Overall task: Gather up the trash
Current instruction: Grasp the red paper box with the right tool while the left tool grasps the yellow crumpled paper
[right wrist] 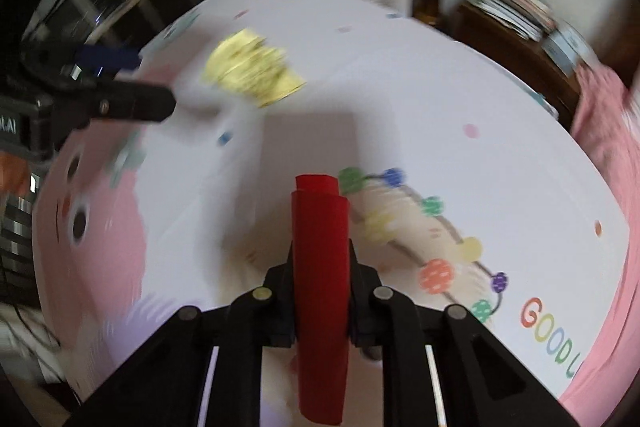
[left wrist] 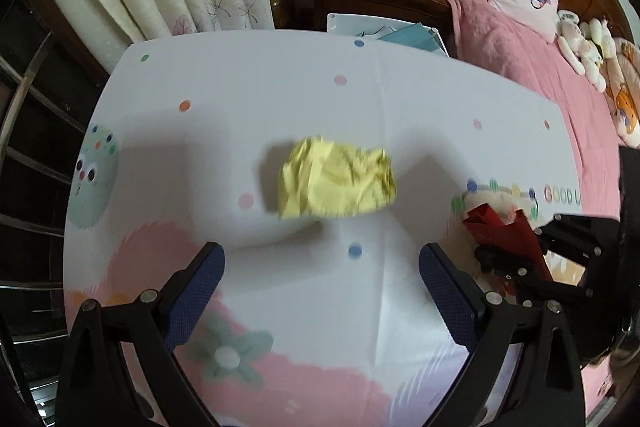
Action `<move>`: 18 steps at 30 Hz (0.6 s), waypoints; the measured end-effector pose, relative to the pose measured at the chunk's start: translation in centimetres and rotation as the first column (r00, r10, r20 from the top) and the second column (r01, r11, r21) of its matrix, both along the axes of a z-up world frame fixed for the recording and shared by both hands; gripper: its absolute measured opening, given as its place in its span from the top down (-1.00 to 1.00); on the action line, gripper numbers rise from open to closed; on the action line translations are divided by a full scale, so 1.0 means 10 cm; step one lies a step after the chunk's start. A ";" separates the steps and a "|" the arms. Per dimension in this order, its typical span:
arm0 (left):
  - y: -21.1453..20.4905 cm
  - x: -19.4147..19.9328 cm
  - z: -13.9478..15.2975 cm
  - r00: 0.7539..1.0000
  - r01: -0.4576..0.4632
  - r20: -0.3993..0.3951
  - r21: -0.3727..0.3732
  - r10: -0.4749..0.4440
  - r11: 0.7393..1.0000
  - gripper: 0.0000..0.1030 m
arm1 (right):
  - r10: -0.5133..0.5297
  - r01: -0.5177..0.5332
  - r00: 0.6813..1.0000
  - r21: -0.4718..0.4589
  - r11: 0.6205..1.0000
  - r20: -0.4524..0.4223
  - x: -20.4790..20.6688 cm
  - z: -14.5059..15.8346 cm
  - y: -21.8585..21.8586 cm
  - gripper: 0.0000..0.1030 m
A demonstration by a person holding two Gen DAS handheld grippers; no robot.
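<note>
Red folded paper is clenched between the jaws of the right gripper, while the crumpled yellow paper ball at 12 o'clock of the wide-open left gripper may roll away if one finger bumps it.

A crumpled yellow paper ball lies on the tablecloth; a folded red paper stands pinched upright.

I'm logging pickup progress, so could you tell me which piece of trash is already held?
The red paper, clamped in the right tongs; the crumpled yellow paper lies loose on the table ahead of the open left tongs.
</note>
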State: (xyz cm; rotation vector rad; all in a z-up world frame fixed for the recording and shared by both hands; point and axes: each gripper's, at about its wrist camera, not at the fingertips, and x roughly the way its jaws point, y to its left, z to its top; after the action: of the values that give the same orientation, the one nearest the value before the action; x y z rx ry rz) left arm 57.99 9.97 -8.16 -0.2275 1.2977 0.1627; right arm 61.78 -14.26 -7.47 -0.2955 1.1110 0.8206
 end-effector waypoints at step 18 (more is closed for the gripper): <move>0.10 0.66 -0.61 0.985 -0.120 -0.128 -0.018 0.117 0.993 -0.54 | -0.217 0.225 0.974 0.135 0.965 -0.070 0.30 -0.05 -0.15 0.68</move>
State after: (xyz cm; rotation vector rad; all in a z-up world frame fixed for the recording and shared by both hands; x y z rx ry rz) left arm 64.60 10.96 -14.23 -0.3212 1.4140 0.2655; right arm 64.81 -15.77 -7.95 -0.0282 1.1081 0.7072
